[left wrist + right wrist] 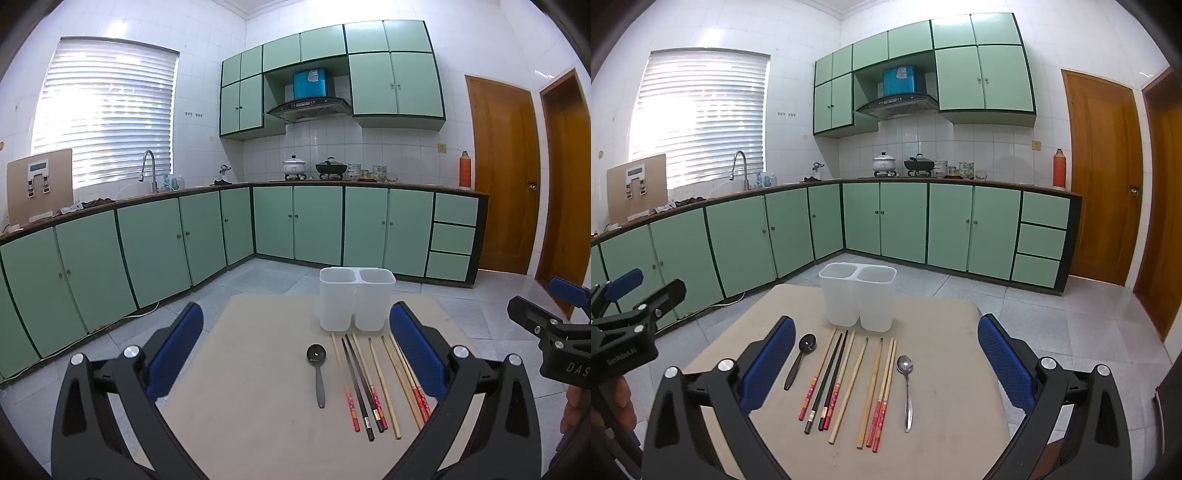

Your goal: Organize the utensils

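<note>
A white two-compartment utensil holder (356,302) (857,295) stands empty at the far edge of a beige table (258,406) (945,424). In front of it lie a black spoon (318,373) (799,360), several chopsticks (373,387) (849,384) in a row, and a metal spoon (907,387) at the right end. My left gripper (295,347) is open above the table, empty. My right gripper (886,354) is open above the utensils, empty. Each gripper shows at the edge of the other's view (554,332) (624,332).
Green kitchen cabinets (886,218) with a counter, sink and stove run along the far walls. Two wooden doors (1104,177) are at the right. Tiled floor (1052,314) surrounds the table.
</note>
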`<state>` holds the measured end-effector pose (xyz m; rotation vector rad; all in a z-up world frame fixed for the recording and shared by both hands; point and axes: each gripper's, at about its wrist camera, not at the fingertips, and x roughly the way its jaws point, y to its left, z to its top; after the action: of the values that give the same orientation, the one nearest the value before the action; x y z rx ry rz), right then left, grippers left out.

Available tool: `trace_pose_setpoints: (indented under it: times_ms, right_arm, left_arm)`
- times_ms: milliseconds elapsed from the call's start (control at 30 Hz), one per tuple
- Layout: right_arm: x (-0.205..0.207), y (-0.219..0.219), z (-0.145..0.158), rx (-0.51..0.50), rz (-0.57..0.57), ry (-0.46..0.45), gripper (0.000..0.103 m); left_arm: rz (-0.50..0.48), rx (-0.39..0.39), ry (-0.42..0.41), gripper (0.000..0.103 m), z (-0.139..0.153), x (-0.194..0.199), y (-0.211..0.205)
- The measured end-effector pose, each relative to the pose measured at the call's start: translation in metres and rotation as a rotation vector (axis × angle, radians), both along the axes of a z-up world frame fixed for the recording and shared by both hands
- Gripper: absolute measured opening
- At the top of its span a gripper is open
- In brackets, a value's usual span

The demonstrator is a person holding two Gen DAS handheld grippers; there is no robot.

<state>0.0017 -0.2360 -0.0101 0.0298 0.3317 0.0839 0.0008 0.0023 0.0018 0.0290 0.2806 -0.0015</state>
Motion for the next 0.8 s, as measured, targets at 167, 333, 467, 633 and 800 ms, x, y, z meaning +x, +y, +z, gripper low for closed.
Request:
trace_pose_setpoints:
  times_ms: [167,333,467,633,800]
  right_arm:
    - [0.0006,-0.0001,0.0018,0.002,0.0,0.0,0.097]
    - [-0.0002,-0.0001,-0.0004,0.0,0.001,-0.001,0.097]
    - [0.0017,0.0021,0.0015,0.0,0.002,-0.001,0.097]
    - [0.0029,0.0034,0.0009,0.001,0.002,-0.001,0.097]
    - [0.0026,0.0028,0.0014,0.001,0.002,-0.001,0.097]
  left_arm:
    - [0.0,0.001,-0.002,0.098,0.0012,-0.0054,0.0016]
    - [0.002,0.003,-0.006,0.098,0.0022,-0.0075,0.0026]
    - [0.004,0.004,-0.008,0.098,0.003,-0.0072,0.0001]
    - [0.004,0.005,-0.009,0.098,0.0032,-0.0073,0.0007]
    - [0.004,0.005,-0.008,0.098,0.0035,-0.0065,0.0019]
